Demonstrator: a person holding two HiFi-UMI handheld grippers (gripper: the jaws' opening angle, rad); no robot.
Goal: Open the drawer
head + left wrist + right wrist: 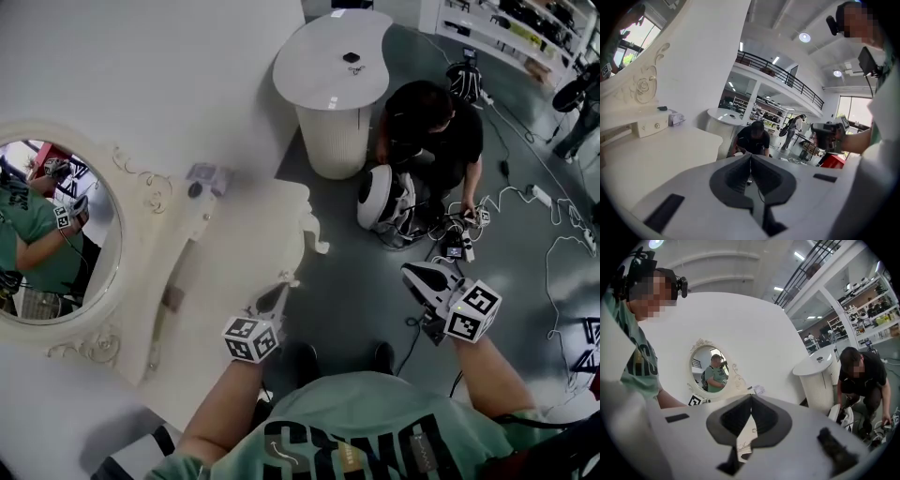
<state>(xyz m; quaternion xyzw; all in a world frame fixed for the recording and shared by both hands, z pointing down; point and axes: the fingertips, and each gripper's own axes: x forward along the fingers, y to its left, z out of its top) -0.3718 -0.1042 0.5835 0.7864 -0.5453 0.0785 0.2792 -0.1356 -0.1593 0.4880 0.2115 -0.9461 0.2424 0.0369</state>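
Grey floor [361, 281] spreads beside a white dressing table whose tabletop [246, 239] lies below an oval mirror [56, 234]. On the raised ledge at its back, what seems to be a small drawer [652, 126] with knobs sits shut, well apart from both grippers. The left gripper [279, 291] hangs by the tabletop's edge, its jaws closed and empty. The right gripper [412, 273] is over the floor, jaws likewise together.

Quantities in view:
- Grippers: two, the left gripper [279, 292] and the right gripper [412, 274].
- Dressing table [248, 234]: one.
- Oval mirror [56, 244]: one.
- Round side table [328, 66]: one.
- Small drawer [652, 126]: one.
- Crouching person [436, 127]: one.
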